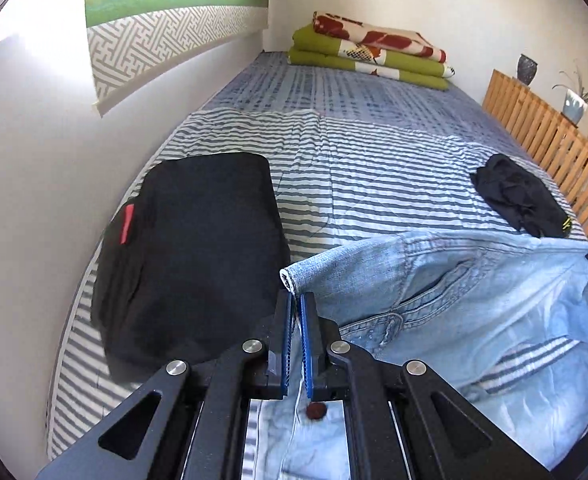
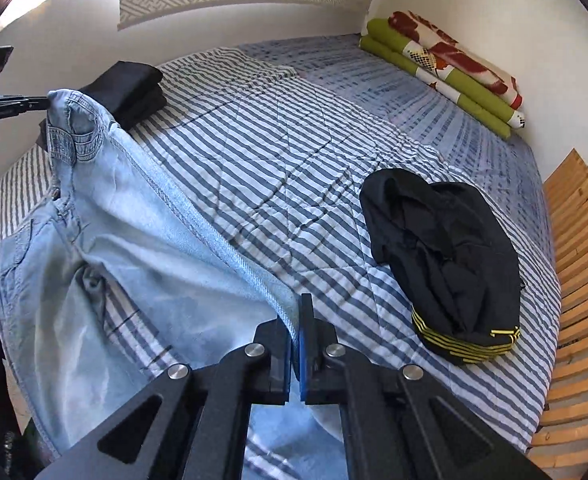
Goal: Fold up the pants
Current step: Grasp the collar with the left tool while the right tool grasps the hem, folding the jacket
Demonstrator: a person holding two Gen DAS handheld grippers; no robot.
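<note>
Light-blue denim pants (image 1: 474,292), waistband taut

light blue denim pants (image 2: 142,248), blue-white striped quilt (image 2: 294,168), black bundle (image 2: 446,256)

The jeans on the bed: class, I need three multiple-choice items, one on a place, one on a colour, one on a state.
1. Where does the folded black garment lie?
A. by the wall
B. on the wooden slats
C. on the blankets

2. What colour are the stripes on the crumpled black garment's band?
A. red
B. yellow
C. white

3. How are the light blue jeans held?
A. lying untouched
B. by one gripper
C. by both grippers

Answers: 1 A, it sits at the bed's wall edge. 2 B, yellow lines show on its band. 3 C, the left gripper and right gripper each clamp denim.
</note>
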